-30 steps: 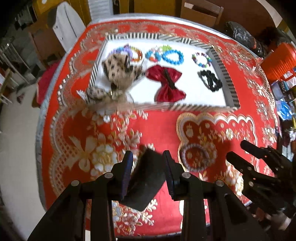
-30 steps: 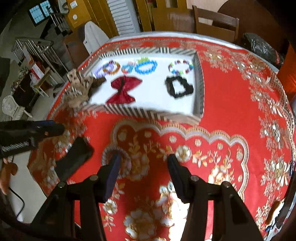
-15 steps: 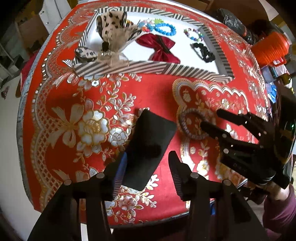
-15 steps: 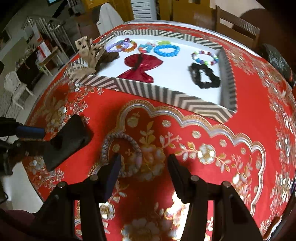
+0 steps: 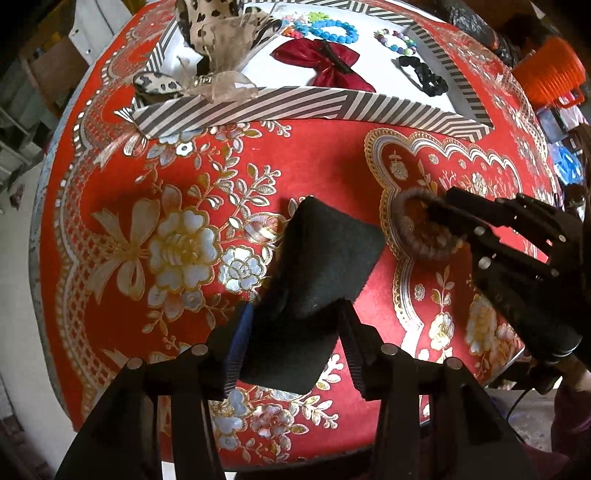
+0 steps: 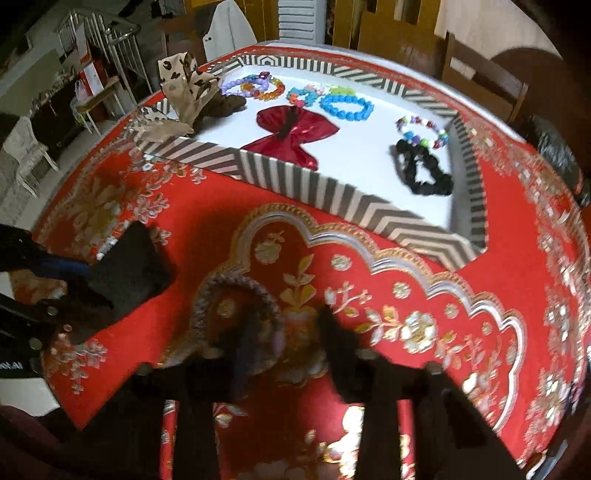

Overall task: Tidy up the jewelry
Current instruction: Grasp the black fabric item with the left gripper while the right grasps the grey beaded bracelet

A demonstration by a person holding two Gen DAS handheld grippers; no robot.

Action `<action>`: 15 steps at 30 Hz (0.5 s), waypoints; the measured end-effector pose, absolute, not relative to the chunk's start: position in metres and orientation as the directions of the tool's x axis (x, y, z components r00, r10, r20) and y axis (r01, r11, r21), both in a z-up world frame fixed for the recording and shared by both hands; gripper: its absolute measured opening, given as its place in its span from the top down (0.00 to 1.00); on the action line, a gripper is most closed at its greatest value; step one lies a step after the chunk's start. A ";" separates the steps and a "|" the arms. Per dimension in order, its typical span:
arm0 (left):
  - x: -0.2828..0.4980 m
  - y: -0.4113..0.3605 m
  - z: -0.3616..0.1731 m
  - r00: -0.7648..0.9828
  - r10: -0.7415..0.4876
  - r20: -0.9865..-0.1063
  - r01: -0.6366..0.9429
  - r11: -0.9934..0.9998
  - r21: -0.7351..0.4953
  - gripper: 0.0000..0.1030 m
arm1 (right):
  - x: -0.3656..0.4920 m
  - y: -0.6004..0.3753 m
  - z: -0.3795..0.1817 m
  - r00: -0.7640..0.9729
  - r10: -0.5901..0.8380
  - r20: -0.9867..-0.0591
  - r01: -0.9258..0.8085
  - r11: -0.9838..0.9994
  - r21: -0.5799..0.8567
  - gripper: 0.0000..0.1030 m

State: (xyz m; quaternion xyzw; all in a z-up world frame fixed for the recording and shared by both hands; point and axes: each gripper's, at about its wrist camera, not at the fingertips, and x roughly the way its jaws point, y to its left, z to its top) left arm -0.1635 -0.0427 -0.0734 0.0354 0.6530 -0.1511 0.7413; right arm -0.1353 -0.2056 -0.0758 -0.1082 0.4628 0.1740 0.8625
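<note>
Claw state, left: your left claw (image 5: 293,334) is spread wide around a black pouch (image 5: 314,284) lying on the red table (image 5: 325,166); whether the pads touch it cannot be told. Your right claw (image 6: 286,332) is parted, jaws either side of the near rim of a brown braided bracelet (image 6: 221,291) lying flat just right of the pouch. Striped tray (image 6: 332,188) at the far side holds a red bow (image 6: 295,133), blue bead bracelet (image 6: 345,107), black scrunchie (image 6: 424,170) and leopard bow (image 5: 218,33).
</note>
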 end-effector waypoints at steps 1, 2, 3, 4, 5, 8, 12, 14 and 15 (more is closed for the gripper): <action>-0.163 -0.042 -0.074 0.101 -0.191 -0.976 0.262 0.952 -0.159 0.84 | -0.133 -0.209 -0.075 0.509 0.207 -0.835 -0.395 0.919 -0.013 0.87; -0.162 -0.042 -0.075 0.101 -0.199 -0.975 0.256 0.952 -0.168 0.86 | -0.132 -0.212 -0.075 0.506 0.215 -0.835 -0.392 0.920 -0.001 0.91; -0.162 -0.041 -0.075 0.102 -0.206 -0.973 0.251 0.952 -0.175 0.90 | -0.131 -0.215 -0.074 0.500 0.227 -0.836 -0.387 0.922 0.019 0.93; -0.161 -0.041 -0.075 0.104 -0.210 -0.972 0.249 0.952 -0.179 0.96 | -0.129 -0.219 -0.074 0.493 0.242 -0.836 -0.381 0.924 0.043 0.93; -0.161 -0.039 -0.075 0.107 -0.210 -0.972 0.249 0.952 -0.179 1.00 | -0.129 -0.222 -0.073 0.489 0.257 -0.834 -0.374 0.925 0.065 0.93; -0.160 -0.033 -0.065 0.119 -0.217 -0.969 0.249 0.951 -0.182 1.00 | -0.130 -0.235 -0.062 0.488 0.327 -0.809 -0.352 0.922 0.160 0.93; -0.155 -0.033 -0.047 0.150 -0.230 -0.961 0.251 0.950 -0.188 1.00 | -0.134 -0.243 -0.044 0.505 0.358 -0.785 -0.348 0.917 0.194 0.93; -0.154 -0.035 -0.038 0.165 -0.243 -0.956 0.256 0.946 -0.196 1.00 | -0.138 -0.246 -0.035 0.517 0.361 -0.776 -0.348 0.917 0.196 0.93; -0.153 -0.040 -0.034 0.172 -0.245 -0.954 0.262 0.945 -0.196 1.00 | -0.139 -0.247 -0.031 0.523 0.362 -0.771 -0.346 0.917 0.196 0.93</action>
